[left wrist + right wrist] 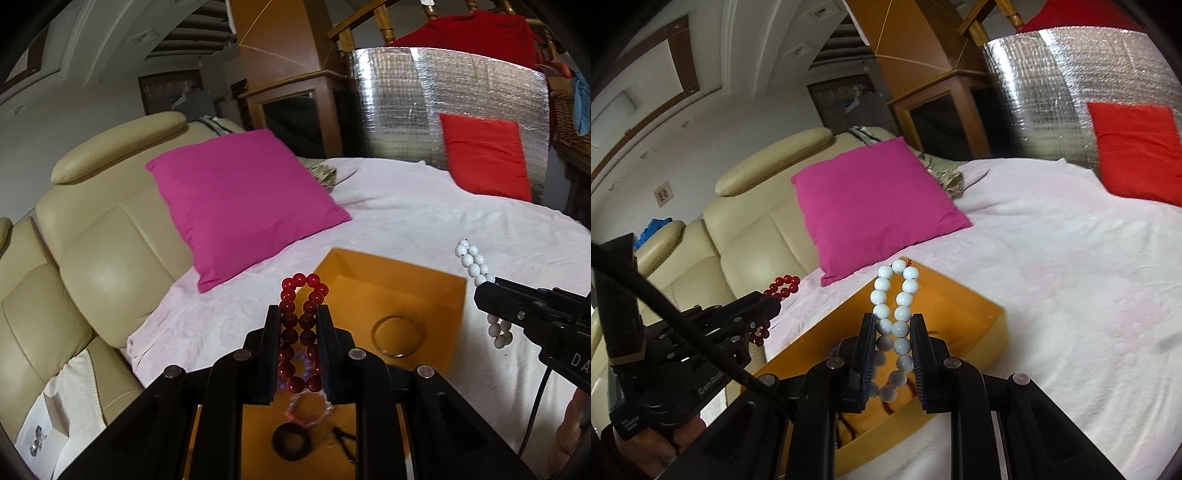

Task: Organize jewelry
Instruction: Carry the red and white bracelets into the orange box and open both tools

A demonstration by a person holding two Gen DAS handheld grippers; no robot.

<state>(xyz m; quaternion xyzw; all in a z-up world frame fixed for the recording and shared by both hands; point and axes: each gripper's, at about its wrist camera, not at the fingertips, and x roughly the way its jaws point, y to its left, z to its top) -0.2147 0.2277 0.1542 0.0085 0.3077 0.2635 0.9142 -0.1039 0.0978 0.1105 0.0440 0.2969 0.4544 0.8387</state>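
Item 1. Left gripper [298, 314]: jaws clenched on a red bead bracelet [301, 332], the loop pinched flat between the pads, its free end poking out past the tips toward 12 o'clock. Probably held this way so the loop neither swings nor unrolls in carriage.

Item 2. Right gripper [894, 321]: jaws clenched on a white bead bracelet [894, 314], same flattened hold, loop end forward at 12 o'clock, tail beads hanging below the pads.

Item 3. Orange tray [391, 291]: shallow, open-topped, directly beneath and ahead of both grippers in each wrist view. Contents visible from the left wrist: a metal bangle [398, 336] at about 2 o'clock from the left tips, lying flat on the tray floor. Nearer the camera, under the gripper body: a pale pink bead bracelet [308, 408], a dark ring-shaped band [293, 441], and a small dark item too unclear to name. Judged the collection point for the jewelry.

Item 4. White bedspread [1071, 277]: bears the tray; broad bare stretch from 1 to 4 o'clock of the right gripper, good room for lateral travel.

Item 5. Pink cushion [240, 203]: at 11 o'clock beyond the tray's far corner, near but apart.

Item 6. Cream sofa [92, 240]: bounds the spread at 9 to 10 o'clock.

Clearance note: the tray's low walls are the only edges to be cleared; the grippers stand side by side, apart.
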